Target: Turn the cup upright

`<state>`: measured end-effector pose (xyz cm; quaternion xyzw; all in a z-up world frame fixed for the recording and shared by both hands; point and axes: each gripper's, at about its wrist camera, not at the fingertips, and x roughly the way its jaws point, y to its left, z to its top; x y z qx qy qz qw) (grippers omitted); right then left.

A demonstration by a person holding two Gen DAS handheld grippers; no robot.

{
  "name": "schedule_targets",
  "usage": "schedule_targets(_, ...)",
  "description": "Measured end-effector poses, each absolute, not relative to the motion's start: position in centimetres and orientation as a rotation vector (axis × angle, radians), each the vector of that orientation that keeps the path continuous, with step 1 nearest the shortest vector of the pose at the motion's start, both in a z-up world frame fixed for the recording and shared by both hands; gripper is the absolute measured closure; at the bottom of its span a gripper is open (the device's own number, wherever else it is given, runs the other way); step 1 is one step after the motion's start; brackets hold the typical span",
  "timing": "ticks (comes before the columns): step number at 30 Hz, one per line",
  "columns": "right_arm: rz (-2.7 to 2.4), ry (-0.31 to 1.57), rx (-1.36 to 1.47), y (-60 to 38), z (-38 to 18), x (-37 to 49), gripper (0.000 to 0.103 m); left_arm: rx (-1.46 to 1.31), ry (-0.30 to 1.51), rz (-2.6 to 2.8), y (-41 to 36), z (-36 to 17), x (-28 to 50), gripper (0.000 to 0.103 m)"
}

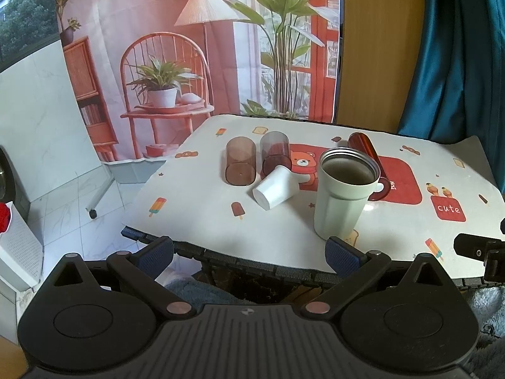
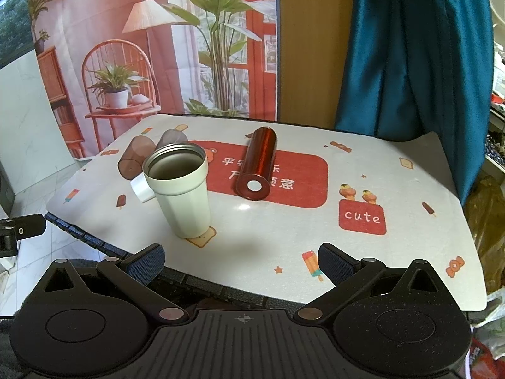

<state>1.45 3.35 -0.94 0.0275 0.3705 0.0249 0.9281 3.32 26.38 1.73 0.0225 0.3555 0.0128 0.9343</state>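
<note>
Here your left gripper (image 1: 249,254) and right gripper (image 2: 241,260) both hang spread wide with nothing between the fingers, near the table's front edge (image 2: 221,287). Just ahead stands the pale green cup (image 1: 342,192), upright, mouth open. Beyond it lie a white cup (image 1: 274,187), two brown tumblers (image 1: 240,165) and a red cylinder (image 2: 258,164), all on their sides.

Both looking forward and slightly down from just off the near table (image 1: 284,240) edge, left view sitting further left, right view further right. Sharing the upright pale cup (image 1: 344,189) (image 2: 180,189), fallen cups and printed backdrop (image 1: 195,47).
</note>
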Motion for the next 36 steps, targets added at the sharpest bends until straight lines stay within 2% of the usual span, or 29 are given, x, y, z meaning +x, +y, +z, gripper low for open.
schedule_targets(36, 0.044, 0.763, 0.063, 3.48, -1.18, 1.39, 0.0, 0.042, 0.741, 0.019, 26.48, 1.58, 3.53, 0.0)
